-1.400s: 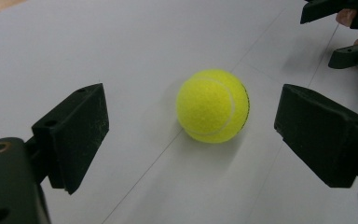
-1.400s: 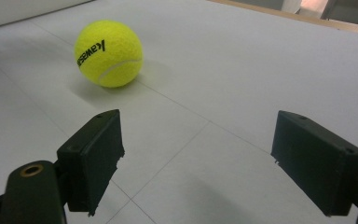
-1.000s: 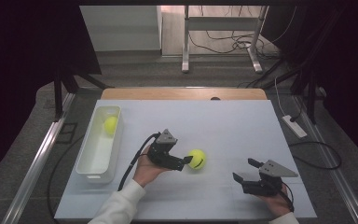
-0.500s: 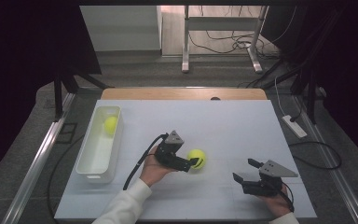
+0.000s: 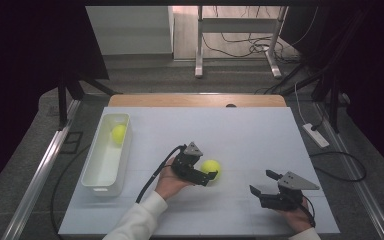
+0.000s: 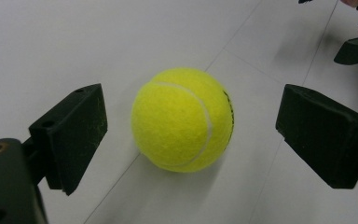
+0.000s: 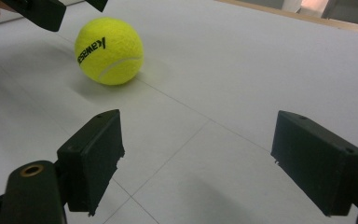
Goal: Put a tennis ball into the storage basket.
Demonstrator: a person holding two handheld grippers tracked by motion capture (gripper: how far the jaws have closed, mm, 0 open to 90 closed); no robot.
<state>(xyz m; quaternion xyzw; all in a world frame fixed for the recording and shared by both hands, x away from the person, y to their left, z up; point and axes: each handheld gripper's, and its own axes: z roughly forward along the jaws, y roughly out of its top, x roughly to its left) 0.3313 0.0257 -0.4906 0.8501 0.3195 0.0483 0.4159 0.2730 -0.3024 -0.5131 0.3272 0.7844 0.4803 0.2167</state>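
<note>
On the white tabletop (image 5: 240, 135), a long white plastic bin (image 5: 101, 172) sits at left. The left gripper (image 6: 186, 121) straddles the fuzzy yellow tennis ball (image 6: 182, 119) — jaws wide, gripping nothing. An off-centre squeeze could send it rolling toward the right gripper (image 7: 198, 154) — also wide open, empty.

env: lab/test room | white bench (image 5: 240, 135) on bare floor | loose cables (image 5: 230, 42) under metal desk frame (image 5: 237, 30) | power strip (image 5: 316, 135) | dark curtains (image 5: 25, 60)

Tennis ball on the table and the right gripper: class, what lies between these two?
Nothing. In the high view, bare white table separates the tennis ball from the open right gripper; the right gripper view shows the same bare stretch.
</note>
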